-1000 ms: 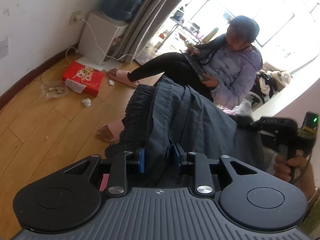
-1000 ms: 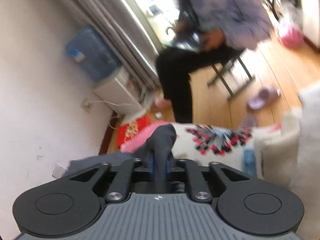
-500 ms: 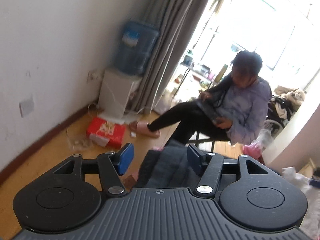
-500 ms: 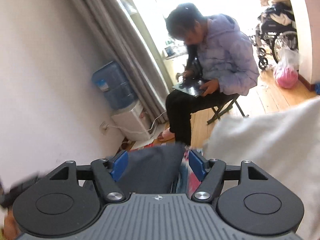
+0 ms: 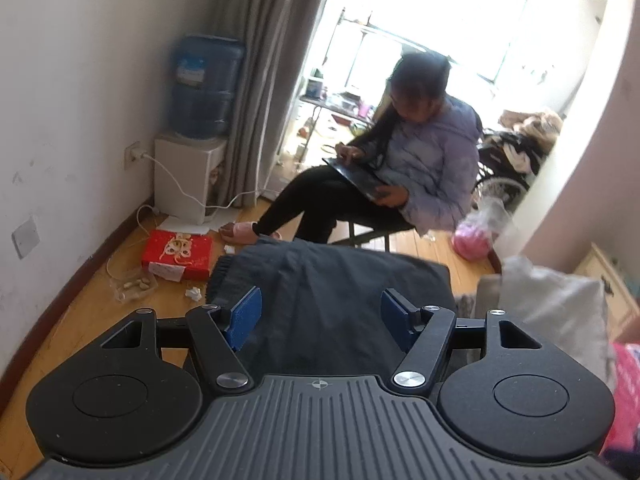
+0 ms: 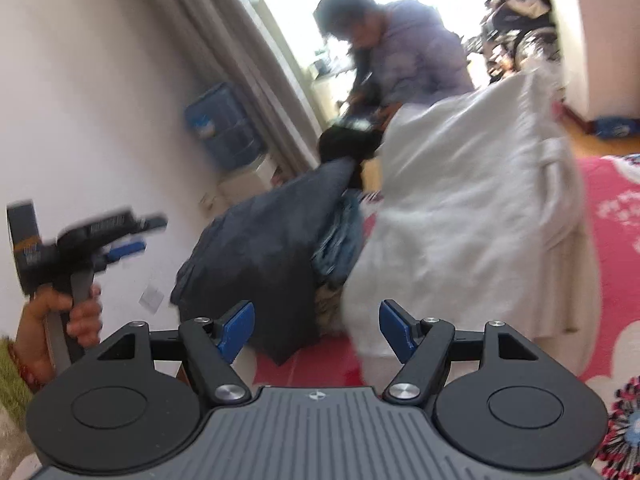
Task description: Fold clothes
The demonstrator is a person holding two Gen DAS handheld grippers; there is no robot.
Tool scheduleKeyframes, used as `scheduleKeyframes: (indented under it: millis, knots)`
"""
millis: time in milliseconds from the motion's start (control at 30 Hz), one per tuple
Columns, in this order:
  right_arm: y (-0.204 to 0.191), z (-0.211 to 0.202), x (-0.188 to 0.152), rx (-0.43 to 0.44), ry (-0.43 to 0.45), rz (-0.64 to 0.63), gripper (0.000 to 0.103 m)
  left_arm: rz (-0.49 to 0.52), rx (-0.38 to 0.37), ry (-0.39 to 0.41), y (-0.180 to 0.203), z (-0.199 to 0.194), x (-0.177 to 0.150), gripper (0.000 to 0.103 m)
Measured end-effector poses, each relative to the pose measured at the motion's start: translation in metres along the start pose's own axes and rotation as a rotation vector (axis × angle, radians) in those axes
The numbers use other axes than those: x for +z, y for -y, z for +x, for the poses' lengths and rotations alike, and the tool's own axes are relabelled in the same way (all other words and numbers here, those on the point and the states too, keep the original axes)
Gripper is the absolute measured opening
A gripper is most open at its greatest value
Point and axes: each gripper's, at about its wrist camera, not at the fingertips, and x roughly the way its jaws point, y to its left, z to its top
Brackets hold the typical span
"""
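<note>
below both grippers dark trousers (image 5: 344, 300); fingers spread, just released; labels unreadable.

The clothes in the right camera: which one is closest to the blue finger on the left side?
The dark navy garment. It hangs just beyond that finger, while the white garment lies toward the other finger and the blue denim piece is tucked between them, farther back.

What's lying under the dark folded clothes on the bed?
Under the dark folded clothes a blue denim garment sticks out, beside a white garment. Anything lower in the pile is covered.
</note>
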Motion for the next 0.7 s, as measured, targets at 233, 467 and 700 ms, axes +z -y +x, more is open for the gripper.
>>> scheduleKeyframes:
  millis: [233, 467, 700]
  knots:
    - [0.021, 0.036, 0.075, -0.034, -0.013, -0.030, 0.071, 0.005, 0.023, -0.104, 0.002, 0.043, 0.006, 0.067]
    - [-0.002, 0.043, 0.193, -0.091, -0.179, -0.024, 0.069, -0.024, 0.076, -0.355, -0.005, 0.061, 0.031, 0.067]
    - [0.009, 0.009, 0.257, -0.046, -0.095, -0.041, 0.069, -0.017, 0.243, -0.497, 0.031, 0.058, 0.037, 0.067]
